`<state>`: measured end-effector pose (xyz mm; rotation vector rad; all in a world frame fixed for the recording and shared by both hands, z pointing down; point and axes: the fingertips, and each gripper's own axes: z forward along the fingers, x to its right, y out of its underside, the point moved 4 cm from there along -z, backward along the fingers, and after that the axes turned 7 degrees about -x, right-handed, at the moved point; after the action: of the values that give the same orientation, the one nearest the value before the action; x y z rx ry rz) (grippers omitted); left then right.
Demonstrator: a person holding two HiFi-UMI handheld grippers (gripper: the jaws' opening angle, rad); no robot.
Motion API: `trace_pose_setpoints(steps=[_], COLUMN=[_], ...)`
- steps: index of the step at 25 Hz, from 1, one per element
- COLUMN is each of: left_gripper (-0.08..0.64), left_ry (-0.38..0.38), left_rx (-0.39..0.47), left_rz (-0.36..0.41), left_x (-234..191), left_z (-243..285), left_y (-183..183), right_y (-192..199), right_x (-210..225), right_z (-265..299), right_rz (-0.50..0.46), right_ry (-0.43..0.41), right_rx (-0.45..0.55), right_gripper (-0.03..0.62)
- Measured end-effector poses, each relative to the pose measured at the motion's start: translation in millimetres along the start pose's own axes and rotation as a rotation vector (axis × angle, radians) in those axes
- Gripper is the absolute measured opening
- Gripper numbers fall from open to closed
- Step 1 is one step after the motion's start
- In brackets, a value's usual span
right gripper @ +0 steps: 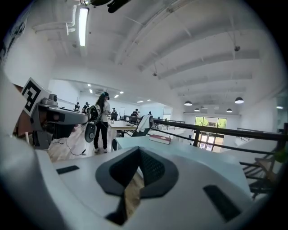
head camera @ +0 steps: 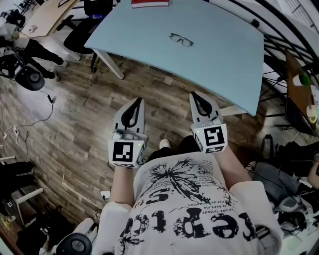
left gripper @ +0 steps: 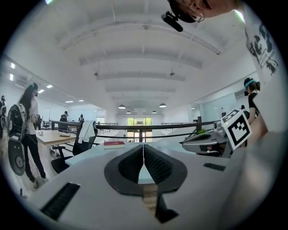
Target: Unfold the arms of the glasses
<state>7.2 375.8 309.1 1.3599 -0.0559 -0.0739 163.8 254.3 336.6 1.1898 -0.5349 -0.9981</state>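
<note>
Left gripper (head camera: 138,102) clenched on nothing, right gripper (head camera: 196,95) beside it, also clenched and empty, glasses (head camera: 181,40) well ahead of both jaw tips, lying on the pale blue table (head camera: 219,64), red book (head camera: 149,3) farther ahead

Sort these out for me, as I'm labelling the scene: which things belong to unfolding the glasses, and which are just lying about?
For the job: glasses, table, left tongs, right tongs.
Lying about: red book, office chair.
</note>
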Motion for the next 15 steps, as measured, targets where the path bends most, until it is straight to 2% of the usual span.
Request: trace_pose_setpoints(steps=[8, 15], left_gripper=[0.021, 0.021], left_ry=[0.03, 0.043], left_rx=[-0.02, -0.036], left_rz=[0.014, 0.059], left_x=[-29.2, -69.9], left_z=[70.0, 170.5], left_y=[6.6, -10.1], right_y=[4.5, -5.5], right_x=[31.5, 90.6], right_z=[74.8, 164.2], right_rz=[0.008, 0.034], right_ry=[0.009, 0.021], right_rx=[-0.021, -0.029], right_gripper=[0.011, 0.011])
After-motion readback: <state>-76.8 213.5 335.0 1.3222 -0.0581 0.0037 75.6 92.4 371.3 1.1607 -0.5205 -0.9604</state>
